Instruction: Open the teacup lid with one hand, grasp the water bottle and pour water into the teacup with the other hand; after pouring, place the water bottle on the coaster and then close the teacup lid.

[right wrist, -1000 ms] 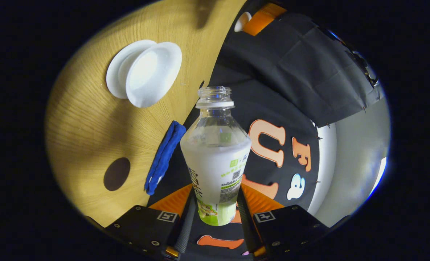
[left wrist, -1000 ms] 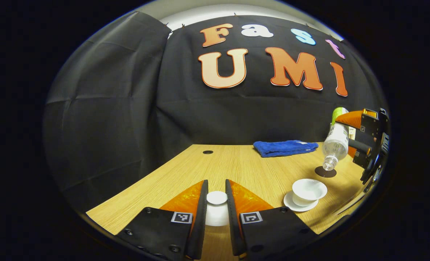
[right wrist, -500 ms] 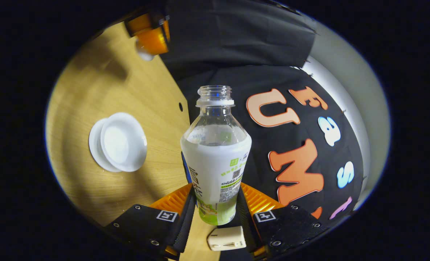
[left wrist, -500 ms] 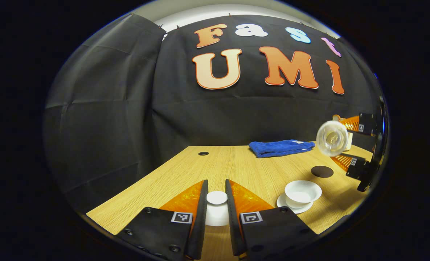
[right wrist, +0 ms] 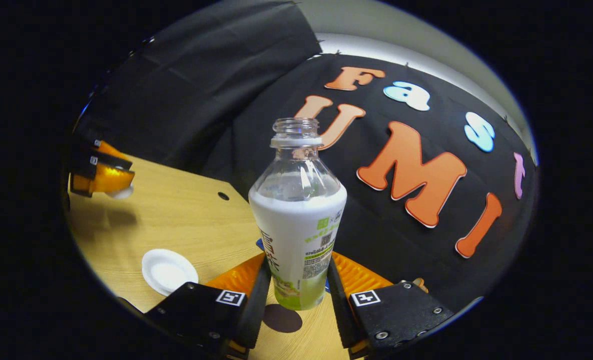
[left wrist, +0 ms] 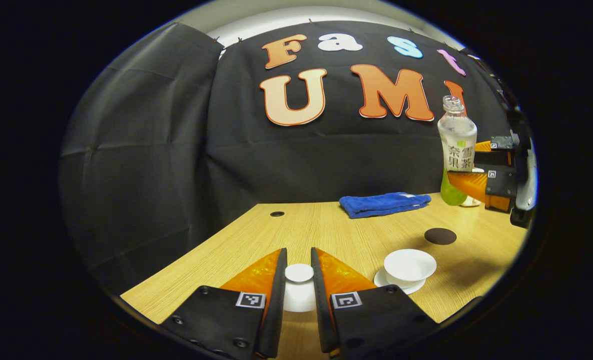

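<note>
Left gripper view: your left gripper [left wrist: 299, 282] is gripping the white teacup lid [left wrist: 299, 274] between its two orange fingers, jaws narrow, one finger pressing on each side, the lid's knob facing up. You are holding it above the near edge of the wooden table [left wrist: 326, 230]. To its right the open teacup [left wrist: 409, 265] is sitting on its saucer [left wrist: 401, 286]. Beyond the cup the dark round coaster [left wrist: 440, 236] is lying bare on the table, apart from the cup. A folded blue cloth [left wrist: 384, 204] is lying near the back edge.

Far right in this view, your right gripper [left wrist: 479, 175] is holding the water bottle [left wrist: 456, 150] upright in the air, above and behind the coaster.

Right gripper view: the water bottle [right wrist: 297, 215] is standing squarely between your right gripper's [right wrist: 296, 290] fingers, clamped low on its labelled body, uncapped neck up. The coaster [right wrist: 281, 318] is showing just below the bottle's base. The teacup [right wrist: 168, 271] is sitting lower left; your left gripper [right wrist: 101, 175] with the lid [right wrist: 121, 192] is hovering far left.
</note>
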Motion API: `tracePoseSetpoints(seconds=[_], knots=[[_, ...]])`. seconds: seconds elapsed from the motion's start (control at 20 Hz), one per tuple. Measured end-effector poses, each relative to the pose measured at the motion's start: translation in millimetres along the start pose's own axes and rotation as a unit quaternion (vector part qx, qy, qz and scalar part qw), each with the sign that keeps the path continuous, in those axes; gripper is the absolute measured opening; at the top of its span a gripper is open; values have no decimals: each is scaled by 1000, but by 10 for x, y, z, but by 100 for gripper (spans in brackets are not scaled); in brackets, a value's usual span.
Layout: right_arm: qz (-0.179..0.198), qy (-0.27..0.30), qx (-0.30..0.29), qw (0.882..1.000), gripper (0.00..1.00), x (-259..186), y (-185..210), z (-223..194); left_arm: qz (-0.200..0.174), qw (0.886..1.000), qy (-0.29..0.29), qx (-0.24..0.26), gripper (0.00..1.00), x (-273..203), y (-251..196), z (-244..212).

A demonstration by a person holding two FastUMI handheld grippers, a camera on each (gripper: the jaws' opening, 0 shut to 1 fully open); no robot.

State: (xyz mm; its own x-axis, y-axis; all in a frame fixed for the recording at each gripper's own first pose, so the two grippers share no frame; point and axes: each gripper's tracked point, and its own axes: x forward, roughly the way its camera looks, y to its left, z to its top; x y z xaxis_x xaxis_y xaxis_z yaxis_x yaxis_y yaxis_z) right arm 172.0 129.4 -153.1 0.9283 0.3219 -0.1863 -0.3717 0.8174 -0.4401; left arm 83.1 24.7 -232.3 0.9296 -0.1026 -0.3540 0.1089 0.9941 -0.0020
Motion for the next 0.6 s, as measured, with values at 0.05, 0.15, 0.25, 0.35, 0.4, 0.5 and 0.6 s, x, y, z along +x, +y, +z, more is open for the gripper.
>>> tracePoseSetpoints(seconds=[0.05,0.15,0.25,0.35,0.4,0.5,0.6], knots=[[-4,2,22,1000,63,-2,7,-22,0,1000,-1,1,34,-23,-1,19],[-4,11,73,997,63,-5,6,-80,2,1000,-4,2,34,-47,3,33],[3,28,122,992,63,-14,55,-153,6,1000,-5,3,34,-62,22,41],[3,39,152,988,63,-25,71,-183,9,1000,-6,5,34,-75,35,51],[3,43,163,986,63,-27,79,-193,10,1000,-7,6,34,-77,33,48],[2,50,184,982,63,-46,91,-216,12,1000,-10,5,34,-74,32,76],[6,63,201,977,60,-48,139,-277,10,1000,-14,1,31,-75,-6,93]])
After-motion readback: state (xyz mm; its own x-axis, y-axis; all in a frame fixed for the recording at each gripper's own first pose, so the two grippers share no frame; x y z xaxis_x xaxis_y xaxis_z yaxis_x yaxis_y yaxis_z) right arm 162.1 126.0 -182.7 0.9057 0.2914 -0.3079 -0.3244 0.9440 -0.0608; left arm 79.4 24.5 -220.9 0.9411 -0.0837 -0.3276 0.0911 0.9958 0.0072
